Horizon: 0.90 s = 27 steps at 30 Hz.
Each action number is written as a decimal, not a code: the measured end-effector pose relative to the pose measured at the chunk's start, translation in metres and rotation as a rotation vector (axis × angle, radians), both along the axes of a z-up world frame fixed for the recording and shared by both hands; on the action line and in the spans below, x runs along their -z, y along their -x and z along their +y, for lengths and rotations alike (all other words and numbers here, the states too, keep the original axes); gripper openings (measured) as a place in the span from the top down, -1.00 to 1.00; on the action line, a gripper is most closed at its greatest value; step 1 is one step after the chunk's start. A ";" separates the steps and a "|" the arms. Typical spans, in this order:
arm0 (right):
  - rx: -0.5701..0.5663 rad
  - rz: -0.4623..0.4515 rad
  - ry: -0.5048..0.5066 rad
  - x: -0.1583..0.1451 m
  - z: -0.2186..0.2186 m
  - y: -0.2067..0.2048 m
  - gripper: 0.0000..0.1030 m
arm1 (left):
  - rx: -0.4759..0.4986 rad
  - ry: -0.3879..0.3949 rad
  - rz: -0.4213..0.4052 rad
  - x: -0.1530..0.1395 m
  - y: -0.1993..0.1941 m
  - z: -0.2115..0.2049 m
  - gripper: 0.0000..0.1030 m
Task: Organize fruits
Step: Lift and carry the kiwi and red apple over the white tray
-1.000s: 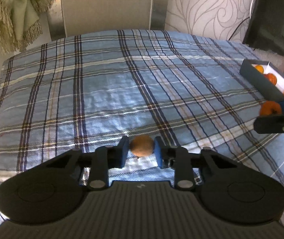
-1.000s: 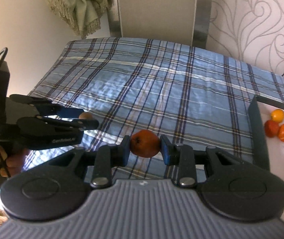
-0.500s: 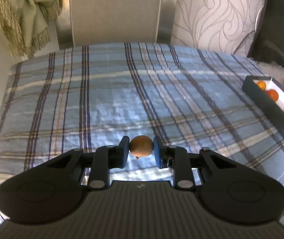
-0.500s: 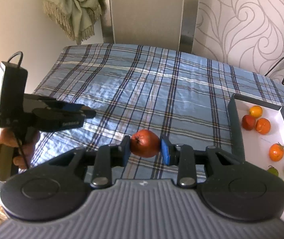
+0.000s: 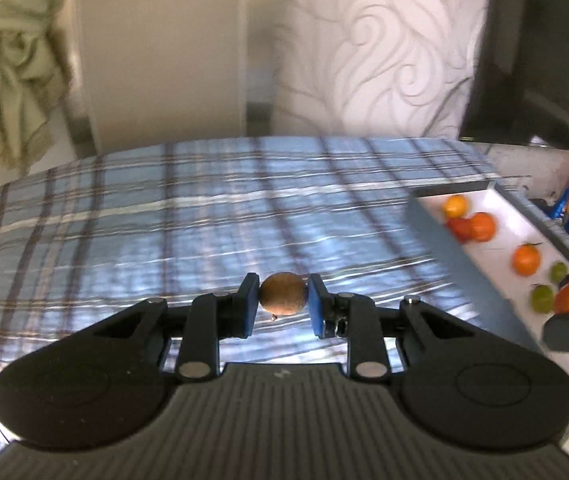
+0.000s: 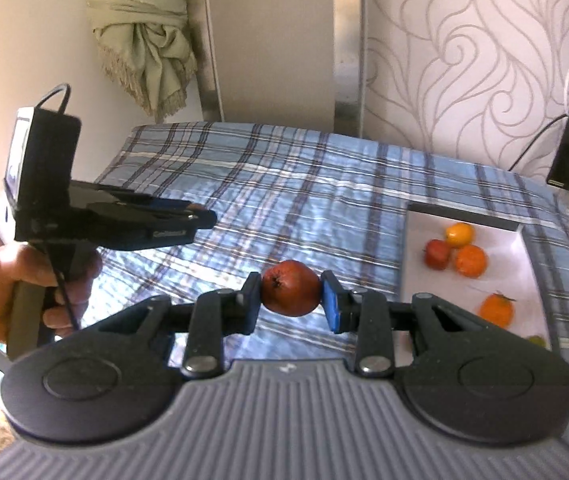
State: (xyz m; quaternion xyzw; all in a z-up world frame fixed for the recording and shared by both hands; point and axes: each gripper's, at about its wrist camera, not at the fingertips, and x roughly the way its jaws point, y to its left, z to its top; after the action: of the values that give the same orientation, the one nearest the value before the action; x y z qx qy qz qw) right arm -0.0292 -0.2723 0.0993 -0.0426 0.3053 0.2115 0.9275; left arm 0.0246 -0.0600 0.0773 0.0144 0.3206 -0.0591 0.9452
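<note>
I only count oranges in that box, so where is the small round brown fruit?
In the left wrist view, the small round brown fruit sits centre frame, pinched by the left gripper above the blue plaid cloth, left of the white tray.

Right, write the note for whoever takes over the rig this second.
Left tool: shut on a small brown fruit, held above the plaid cloth.
Right tool: shut on a red fruit, also in the air.
Tray on the right side of the cloth: already holds several orange, red and green fruits.
Done: both fruits picked up.
Left: carry both over the tray and set them down clear of the fruit already there, probably grouped by kind.
</note>
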 end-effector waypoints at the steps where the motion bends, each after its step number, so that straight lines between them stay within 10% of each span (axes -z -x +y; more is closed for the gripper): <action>1: 0.002 -0.001 -0.006 0.000 -0.007 0.003 0.32 | 0.009 -0.003 -0.002 -0.001 0.002 -0.012 0.41; 27: 0.089 -0.024 -0.030 0.008 -0.113 0.038 0.32 | 0.160 -0.029 -0.043 -0.013 -0.013 -0.175 0.41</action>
State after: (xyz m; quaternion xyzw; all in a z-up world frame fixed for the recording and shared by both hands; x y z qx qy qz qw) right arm -0.0669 -0.3848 0.0910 -0.0176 0.2926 0.1739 0.9401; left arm 0.0378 -0.2353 0.0904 0.0548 0.2988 -0.1295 0.9439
